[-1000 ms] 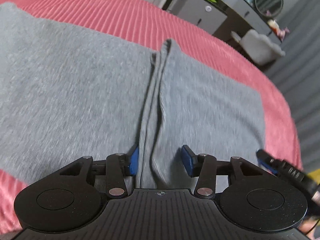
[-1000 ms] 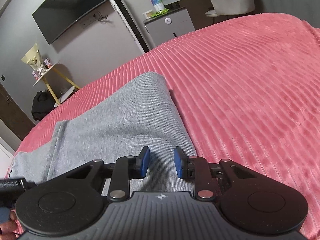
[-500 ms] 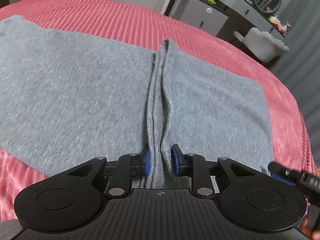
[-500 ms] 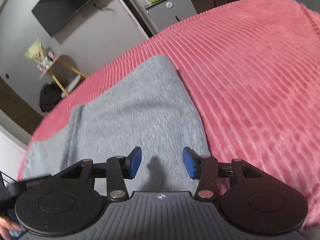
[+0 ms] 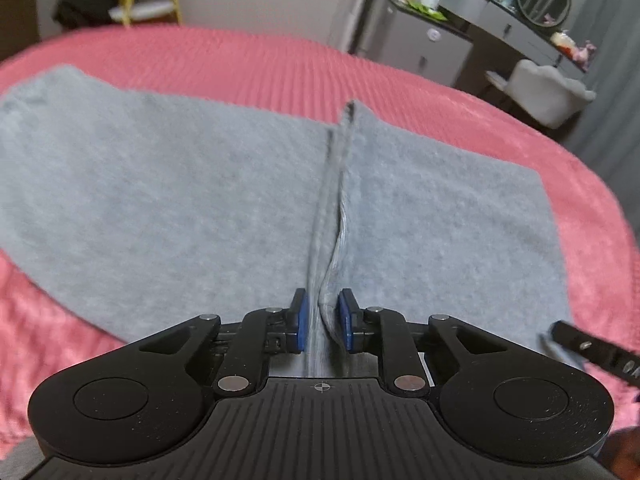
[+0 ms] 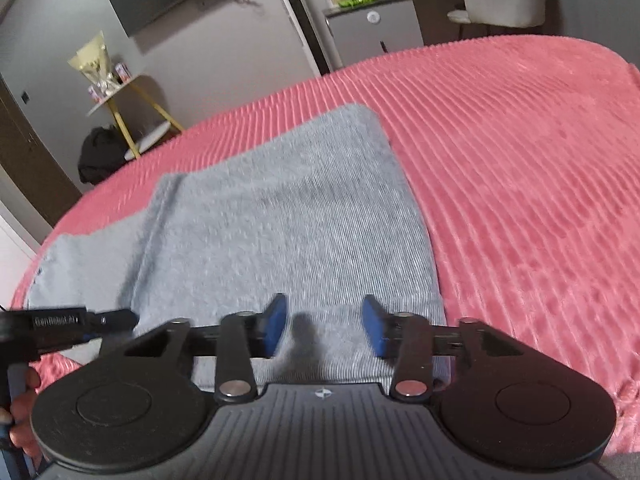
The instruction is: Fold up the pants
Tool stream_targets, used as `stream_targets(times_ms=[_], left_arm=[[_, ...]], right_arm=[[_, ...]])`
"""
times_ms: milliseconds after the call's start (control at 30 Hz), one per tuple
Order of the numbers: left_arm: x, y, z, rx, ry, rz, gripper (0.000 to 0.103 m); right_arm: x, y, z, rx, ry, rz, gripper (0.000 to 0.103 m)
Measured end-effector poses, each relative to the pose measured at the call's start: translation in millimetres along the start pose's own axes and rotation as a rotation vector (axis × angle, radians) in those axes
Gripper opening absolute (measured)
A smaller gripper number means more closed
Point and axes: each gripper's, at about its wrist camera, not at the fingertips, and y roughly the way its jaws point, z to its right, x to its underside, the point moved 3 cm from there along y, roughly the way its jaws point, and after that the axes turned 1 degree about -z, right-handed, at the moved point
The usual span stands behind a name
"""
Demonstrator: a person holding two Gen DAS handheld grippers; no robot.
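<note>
Pants (image 5: 168, 200): one grey pair, flat on the red bedspread (image 5: 260, 60).
Left gripper (image 5: 322, 320): just closing, clamped on two stacked pant edges.
Right gripper (image 6: 324, 328): just narrowing, pads apart, gripping nothing.

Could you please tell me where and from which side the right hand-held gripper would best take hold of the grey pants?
Probably the near edge of the grey pants, directly ahead of the right hand-held gripper. The fabric lies flat on the pink bedspread, so come in low from the near side and pinch up that edge, as the left hand-held gripper has done with the middle ridge.
</note>
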Motion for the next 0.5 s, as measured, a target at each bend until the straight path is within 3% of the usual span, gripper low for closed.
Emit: stream_targets(times_ms=[100, 167, 233, 300, 367, 433, 500], left_arm=[[1, -12, 7, -0.064, 0.036, 0.122, 0.028], [3, -23, 17, -0.028, 0.096, 0.238, 0.053], [4, -25, 24, 0.035, 0.126, 0.272, 0.067], [6, -12, 30, 0.103, 0.150, 0.207, 0.067], [8, 11, 30, 0.091, 0.140, 0.093, 0.062], [7, 22, 31, 0.042, 0.159, 0.073, 0.062], [5, 23, 31, 0.049, 0.161, 0.076, 0.065]], right_arm=[[-6, 3, 1, 0.010, 0.007, 0.014, 0.021], [-12, 7, 1, 0.037, 0.006, 0.026, 0.018], [-22, 14, 0, 0.061, -0.032, 0.034, 0.018], [-33, 26, 0, 0.097, -0.055, 0.023, 0.018], [-45, 42, 1, 0.117, -0.072, 0.010, 0.018], [-58, 62, 1, 0.149, -0.109, 0.006, 0.018], [-73, 80, 0, 0.171, -0.139, 0.005, 0.017]])
